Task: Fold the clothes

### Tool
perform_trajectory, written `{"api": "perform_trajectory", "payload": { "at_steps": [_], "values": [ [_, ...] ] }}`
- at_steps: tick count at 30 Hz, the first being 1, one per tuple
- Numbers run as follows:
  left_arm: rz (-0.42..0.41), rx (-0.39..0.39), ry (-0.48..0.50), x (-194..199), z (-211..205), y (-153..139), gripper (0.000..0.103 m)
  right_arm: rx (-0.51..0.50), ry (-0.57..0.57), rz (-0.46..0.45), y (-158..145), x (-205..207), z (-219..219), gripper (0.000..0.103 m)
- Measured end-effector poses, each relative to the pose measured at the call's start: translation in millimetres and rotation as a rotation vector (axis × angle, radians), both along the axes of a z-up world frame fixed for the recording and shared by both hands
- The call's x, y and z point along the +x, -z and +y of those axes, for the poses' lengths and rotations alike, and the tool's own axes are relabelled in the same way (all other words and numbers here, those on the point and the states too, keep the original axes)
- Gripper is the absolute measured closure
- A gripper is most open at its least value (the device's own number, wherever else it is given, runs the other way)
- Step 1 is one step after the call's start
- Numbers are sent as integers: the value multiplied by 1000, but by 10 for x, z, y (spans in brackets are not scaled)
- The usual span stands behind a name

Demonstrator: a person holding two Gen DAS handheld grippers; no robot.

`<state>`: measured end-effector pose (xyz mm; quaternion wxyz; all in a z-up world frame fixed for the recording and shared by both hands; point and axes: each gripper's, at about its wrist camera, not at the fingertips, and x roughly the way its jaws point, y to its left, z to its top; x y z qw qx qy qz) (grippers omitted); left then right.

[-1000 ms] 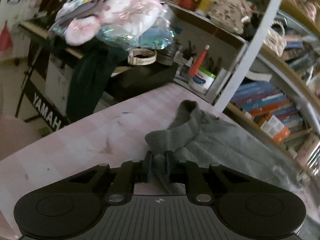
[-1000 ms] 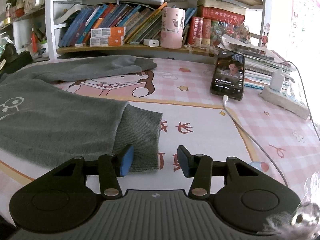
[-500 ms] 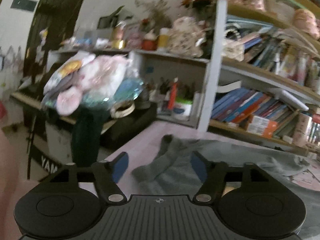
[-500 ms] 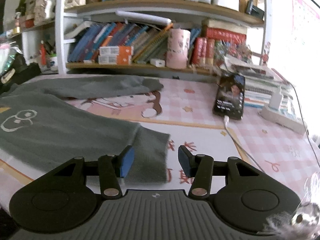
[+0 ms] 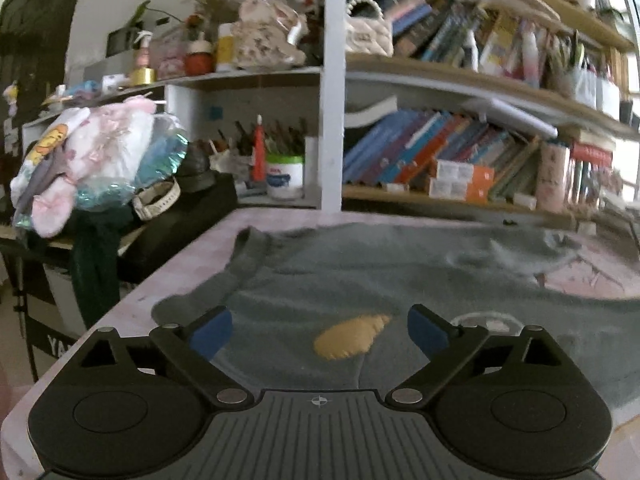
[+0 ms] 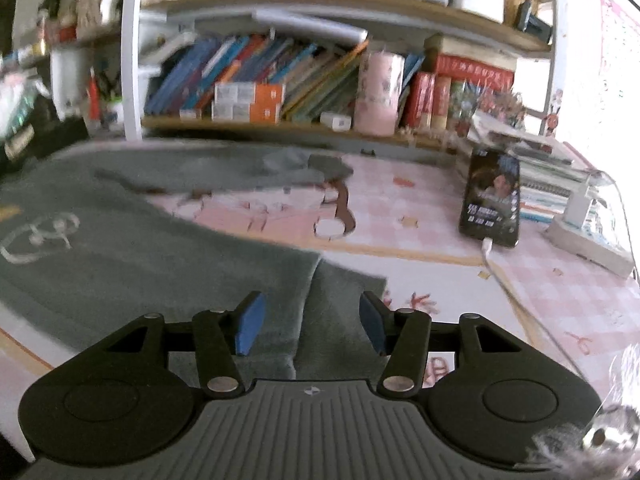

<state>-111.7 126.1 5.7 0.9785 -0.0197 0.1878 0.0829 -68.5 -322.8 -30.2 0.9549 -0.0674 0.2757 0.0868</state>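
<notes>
Grey knit sweater [image 5: 400, 280] lies spread flat on pink checked table mat [image 6: 440, 240], long axis running L–R w/ shelves behind. Right gripper [image 6: 312, 326] sits directly over sleeve cuff [image 6: 344, 300], jaws half apart, gripping nothing, so probably nearer the next pinch. Left gripper [image 5: 320, 334] hovers above chest patch [image 5: 350, 336], jaws opening wide, empty.

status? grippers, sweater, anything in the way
Left gripper opening, holds nothing. Right gripper open, over the cuff. Grey sweater flat, unfolded. Phone and cable nearby on the right.
</notes>
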Motion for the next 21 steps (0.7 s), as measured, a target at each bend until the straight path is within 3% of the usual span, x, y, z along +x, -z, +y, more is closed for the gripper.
{"api": "perform_trajectory", "payload": {
  "at_steps": [11, 21],
  "values": [
    [30, 38, 6, 11, -92, 52, 3, -34, 38, 8, 105, -36, -96, 49],
    [34, 72, 22, 7, -152, 52, 0, 34, -23, -32, 2, -170, -83, 35]
  ]
}}
